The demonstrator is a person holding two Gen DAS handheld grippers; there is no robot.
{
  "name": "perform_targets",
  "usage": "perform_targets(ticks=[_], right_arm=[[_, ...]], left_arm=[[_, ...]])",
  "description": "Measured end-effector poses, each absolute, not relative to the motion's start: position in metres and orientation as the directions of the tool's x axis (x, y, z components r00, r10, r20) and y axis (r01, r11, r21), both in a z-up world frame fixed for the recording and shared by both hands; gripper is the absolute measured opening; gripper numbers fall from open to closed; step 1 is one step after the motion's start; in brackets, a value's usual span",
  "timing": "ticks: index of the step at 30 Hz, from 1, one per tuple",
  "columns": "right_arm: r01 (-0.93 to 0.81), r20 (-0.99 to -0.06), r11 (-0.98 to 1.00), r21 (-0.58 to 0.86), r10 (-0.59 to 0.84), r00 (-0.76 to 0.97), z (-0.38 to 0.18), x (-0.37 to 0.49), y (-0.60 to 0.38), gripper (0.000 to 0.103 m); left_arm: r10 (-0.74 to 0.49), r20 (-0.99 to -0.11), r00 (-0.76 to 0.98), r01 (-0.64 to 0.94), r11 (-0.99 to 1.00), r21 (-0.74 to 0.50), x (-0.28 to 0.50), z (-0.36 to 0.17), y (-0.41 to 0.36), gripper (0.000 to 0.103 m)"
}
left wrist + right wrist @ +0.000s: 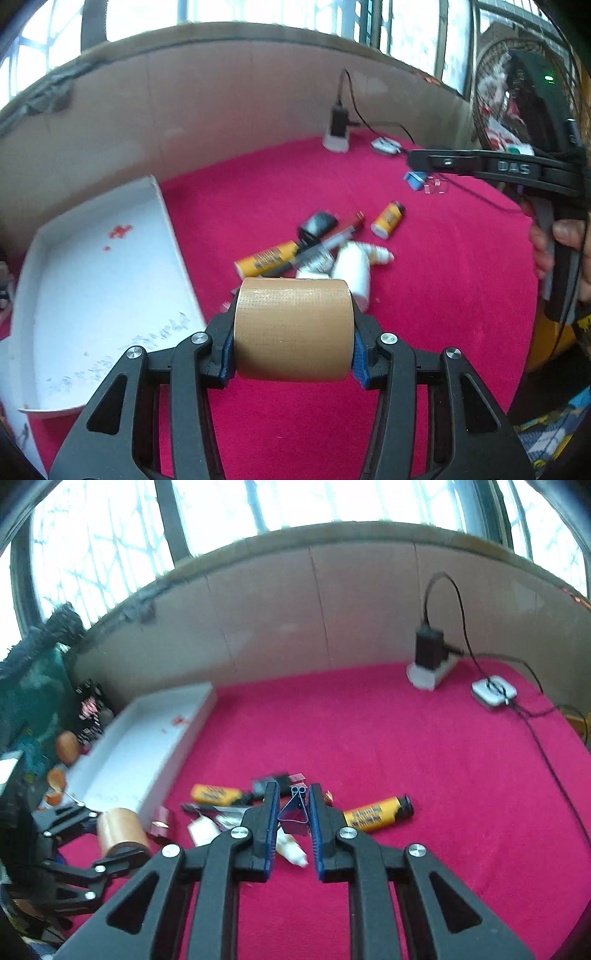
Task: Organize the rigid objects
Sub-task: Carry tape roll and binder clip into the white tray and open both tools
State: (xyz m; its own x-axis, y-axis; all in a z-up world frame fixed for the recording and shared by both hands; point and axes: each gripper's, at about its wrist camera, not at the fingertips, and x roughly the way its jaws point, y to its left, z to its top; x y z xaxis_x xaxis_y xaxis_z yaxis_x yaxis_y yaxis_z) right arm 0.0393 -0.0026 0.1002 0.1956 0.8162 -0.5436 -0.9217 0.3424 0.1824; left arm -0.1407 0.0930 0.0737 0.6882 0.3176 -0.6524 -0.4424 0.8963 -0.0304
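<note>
Left wrist view: the left hand-held gripper is clamped on a roll of tan tape, raised over the red-covered counter — just right of the white tray. Beyond it lies a loose pile: a yellow tube, a white bottle, a pen. From the right wrist, the right hand-held gripper pinches a blue binder clip above that pile — a second yellow tube lies to its right.
</note>
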Motion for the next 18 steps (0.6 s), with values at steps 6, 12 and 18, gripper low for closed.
perform_targets(ticks=[6, 12, 18], right_arm=[[-0.943, -0.466, 0.289, 0.168, 0.866, 0.183, 0.14, 0.02, -0.001, 0.014], [-0.957, -0.402, 0.255, 0.141, 0.898, 0.18, 0.174, 0.005, 0.006, 0.014], [-0.973, -0.331, 0.208, 0.104, 0.929, 0.164, 0.205, -0.014, 0.016, 0.013]], left_arm=[[0.447, -0.602, 0.661, -0.583, 0.812, -0.037, -0.169, 0.098, 0.126, 0.048], [0.558, -0.539, 0.631, -0.698, 0.712, -0.079, -0.222, 0.127, 0.161, 0.048], [0.687, -0.468, 0.556, -0.798, 0.599, -0.069, -0.279, 0.158, 0.186, 0.048]])
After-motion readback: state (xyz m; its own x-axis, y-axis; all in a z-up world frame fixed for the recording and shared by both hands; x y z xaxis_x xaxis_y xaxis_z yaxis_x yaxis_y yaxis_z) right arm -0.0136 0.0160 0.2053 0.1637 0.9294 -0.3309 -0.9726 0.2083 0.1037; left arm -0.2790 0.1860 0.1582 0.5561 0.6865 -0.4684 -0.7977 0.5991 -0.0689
